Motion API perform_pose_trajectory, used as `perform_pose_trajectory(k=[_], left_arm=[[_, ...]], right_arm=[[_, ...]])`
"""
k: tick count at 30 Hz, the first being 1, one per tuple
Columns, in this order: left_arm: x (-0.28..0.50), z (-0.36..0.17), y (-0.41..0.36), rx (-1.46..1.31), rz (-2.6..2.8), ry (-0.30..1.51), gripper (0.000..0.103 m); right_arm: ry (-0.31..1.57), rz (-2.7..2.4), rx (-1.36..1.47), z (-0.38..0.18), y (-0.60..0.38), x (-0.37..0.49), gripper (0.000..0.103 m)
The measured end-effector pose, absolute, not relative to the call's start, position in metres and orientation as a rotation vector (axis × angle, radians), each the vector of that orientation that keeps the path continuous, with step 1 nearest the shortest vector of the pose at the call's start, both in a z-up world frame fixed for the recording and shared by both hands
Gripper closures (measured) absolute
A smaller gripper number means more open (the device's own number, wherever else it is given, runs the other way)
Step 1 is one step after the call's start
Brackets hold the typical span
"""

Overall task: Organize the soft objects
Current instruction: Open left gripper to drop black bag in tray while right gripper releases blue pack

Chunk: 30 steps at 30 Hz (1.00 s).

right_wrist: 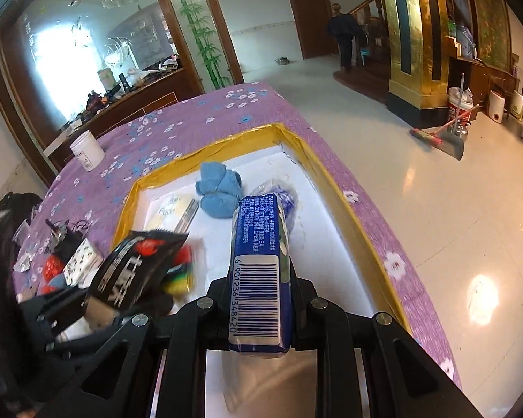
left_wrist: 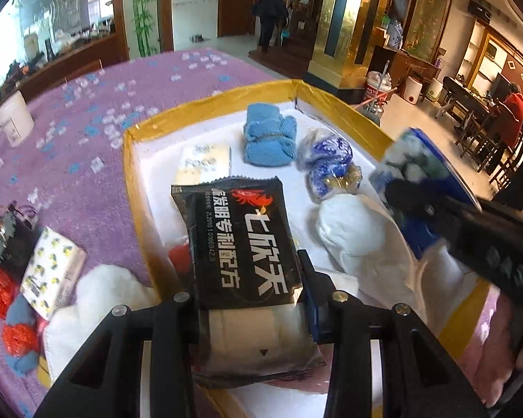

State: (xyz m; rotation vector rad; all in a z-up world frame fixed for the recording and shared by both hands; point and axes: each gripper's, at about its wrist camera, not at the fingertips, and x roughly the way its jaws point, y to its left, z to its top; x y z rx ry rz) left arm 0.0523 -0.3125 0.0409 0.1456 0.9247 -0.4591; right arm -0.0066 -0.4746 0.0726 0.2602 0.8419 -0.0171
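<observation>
Nearest the left wrist camera, the left gripper [left_wrist: 247,299] has its fingers pinching one black packet [left_wrist: 242,240] printed with white characters, held over the near end of the tray [left_wrist: 130,174]. Across from it, the right gripper [right_wrist: 258,292] has its fingers pinching one blue tissue pack [right_wrist: 259,271], barcode facing the camera, above the tray's right side.

Inside the yellow-edged white tray lie one rolled blue towel [left_wrist: 270,139], one blue-and-white wrapped bundle [left_wrist: 326,162], one white cloth [left_wrist: 352,230] and one pale flat packet [left_wrist: 204,162], the last partly covered by the black packet. A red item under the black packet is too hidden to identify.

Left of the tray, on the purple flowered cloth over the desk [left_wrist: 87,118], sit one yellow-dotted tissue pack [left_wrist: 52,271], a fluffy white cloth [left_wrist: 104,299] and a red-and-blue knotted item [left_wrist: 15,317], cut off by the frame edge. One white jar [right_wrist: 87,149] stands far left. Motion blur smears the tissue pack in the left wrist view.
</observation>
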Motion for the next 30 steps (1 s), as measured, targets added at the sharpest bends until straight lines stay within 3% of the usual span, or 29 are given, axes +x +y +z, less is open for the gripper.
perform_pose_trajectory(k=[8,13,14,17,18,21,30], left_arm=[[0.049,0.037,-0.313,0.165,-0.474,0.871,0.061],[0.049,0.038,-0.313,0.156,-0.478,0.858,0.049],[0.048,0.038,-0.312,0.153,-0.478,0.856,0.047],[0.045,0.041,-0.312,0.154,-0.482,0.828,0.041],[0.044,0.043,-0.313,0.157,-0.483,0.817,0.035],[0.035,0.05,-0.314,0.173,-0.481,0.761,0.023],[0.016,0.069,-0.313,0.195,-0.472,0.643,0.016]], right_arm=[[0.864,-0.024,0.308,0.06,-0.477,0.006,0.079],[0.86,-0.024,0.301,0.061,-0.475,0.007,0.078],[0.853,-0.032,0.295,0.062,-0.474,0.005,0.073],[0.81,-0.052,0.295,0.069,-0.477,-0.003,0.045],[0.791,-0.058,0.295,0.071,-0.478,-0.005,0.039],[0.768,-0.078,0.274,0.075,-0.477,-0.011,0.036],[0.702,-0.095,0.294,0.092,-0.483,-0.031,0.035]])
